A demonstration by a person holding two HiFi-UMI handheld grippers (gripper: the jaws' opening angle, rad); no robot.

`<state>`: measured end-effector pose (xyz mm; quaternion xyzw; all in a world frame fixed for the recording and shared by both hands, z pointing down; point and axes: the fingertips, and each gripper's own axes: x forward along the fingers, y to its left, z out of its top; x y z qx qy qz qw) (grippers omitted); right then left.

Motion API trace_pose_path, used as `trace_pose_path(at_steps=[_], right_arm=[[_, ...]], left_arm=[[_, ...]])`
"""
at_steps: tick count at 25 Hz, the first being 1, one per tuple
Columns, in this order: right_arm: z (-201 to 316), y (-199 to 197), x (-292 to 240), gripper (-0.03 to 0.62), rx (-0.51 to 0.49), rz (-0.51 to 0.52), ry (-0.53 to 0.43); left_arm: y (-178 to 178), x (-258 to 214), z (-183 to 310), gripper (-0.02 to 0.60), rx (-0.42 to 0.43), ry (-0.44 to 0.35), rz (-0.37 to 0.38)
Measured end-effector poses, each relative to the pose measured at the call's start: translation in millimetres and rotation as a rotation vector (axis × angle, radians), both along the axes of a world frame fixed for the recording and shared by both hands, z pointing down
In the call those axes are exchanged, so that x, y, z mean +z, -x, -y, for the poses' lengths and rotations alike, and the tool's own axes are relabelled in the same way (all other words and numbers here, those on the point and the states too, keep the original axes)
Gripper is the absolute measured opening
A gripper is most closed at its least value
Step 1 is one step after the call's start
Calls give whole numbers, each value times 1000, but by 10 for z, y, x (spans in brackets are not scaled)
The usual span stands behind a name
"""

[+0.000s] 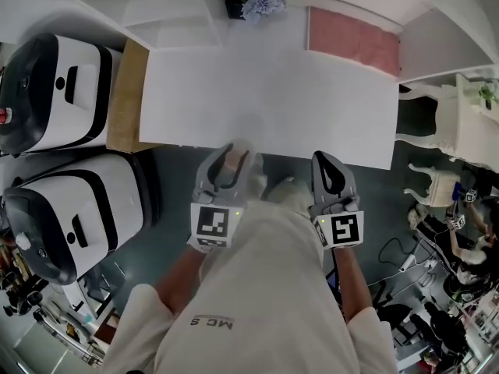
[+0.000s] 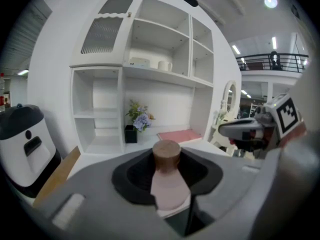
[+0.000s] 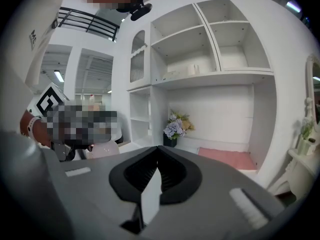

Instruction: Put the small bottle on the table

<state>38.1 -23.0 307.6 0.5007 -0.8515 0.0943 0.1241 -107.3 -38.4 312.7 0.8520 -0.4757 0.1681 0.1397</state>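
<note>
With the left gripper point(image 1: 231, 156) pinching the small bottle point(image 2: 169, 184) just short of the near edge of the table point(image 1: 273, 92), and the right gripper point(image 1: 331, 170) pressed together empty, carry it forward, upright, then lower gently.

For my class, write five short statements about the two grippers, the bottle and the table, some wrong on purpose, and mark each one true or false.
1. The left gripper holds the small bottle between its jaws. True.
2. The small bottle stands on the white table. False: it is held in the left gripper's jaws, at the table's near edge.
3. The right gripper grips a cup. False: its jaws are together with nothing between them.
4. A pink mat lies at the table's far right. True.
5. The bottle's cap is blue. False: it is brown.
</note>
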Motion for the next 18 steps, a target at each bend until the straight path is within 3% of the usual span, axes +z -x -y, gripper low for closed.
trace_pose_path(at_steps=[13, 18], right_arm=[[570, 73, 241, -5, -41, 45, 1], [889, 75, 506, -5, -52, 51, 16]], left_arm=[[-23, 213, 527, 132, -94, 8, 12], [11, 491, 882, 133, -123, 3, 29]])
